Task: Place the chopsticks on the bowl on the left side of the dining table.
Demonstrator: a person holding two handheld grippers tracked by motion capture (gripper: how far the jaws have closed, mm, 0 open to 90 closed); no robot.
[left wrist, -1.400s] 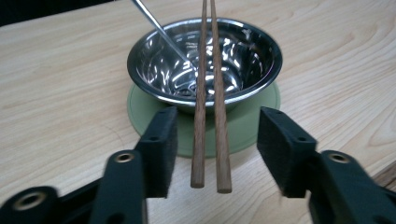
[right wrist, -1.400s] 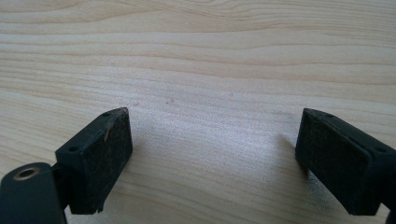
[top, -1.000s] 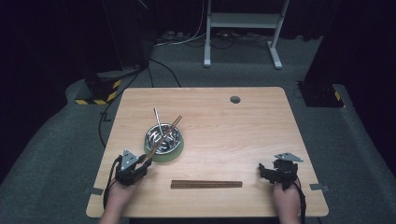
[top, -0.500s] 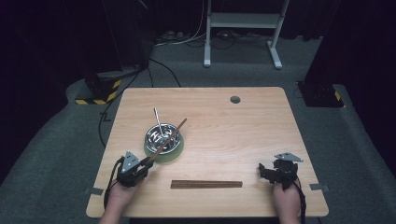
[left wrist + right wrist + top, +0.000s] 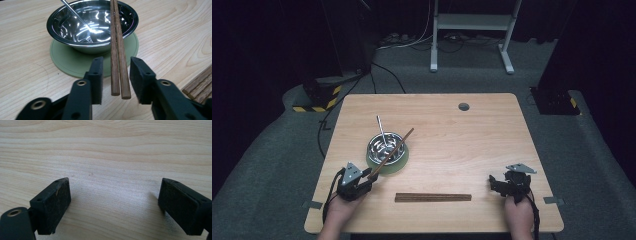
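Resting across the steel bowl [image 5: 385, 147], pair of wooden chopsticks [image 5: 117, 50], far ends over the bowl's rim, near ends just short of the left gripper [image 5: 364, 181]. Jaws of that gripper just opened, now standing apart on either side of the chopstick ends, pads [image 5: 98, 75] clear of the wood, nothing gripped. Beneath the bowl, green mat [image 5: 62, 62]; inside the bowl, metal spoon [image 5: 381, 131], handle leaning away from the person. To the right of the bowl and nearer the table's [image 5: 462, 140] front edge, second bundle of chopsticks [image 5: 433, 197], lying flat. Farther right of the bowl, right gripper [image 5: 504, 185], jaws spread wide over bare wood, holding nothing. Likely hazard: chopsticks balanced on a curved rim, so rolling or sliding off toward the mat if nudged by a withdrawing pad. Second hazard: bowl tipping or skating on the mat under a sideways knock.
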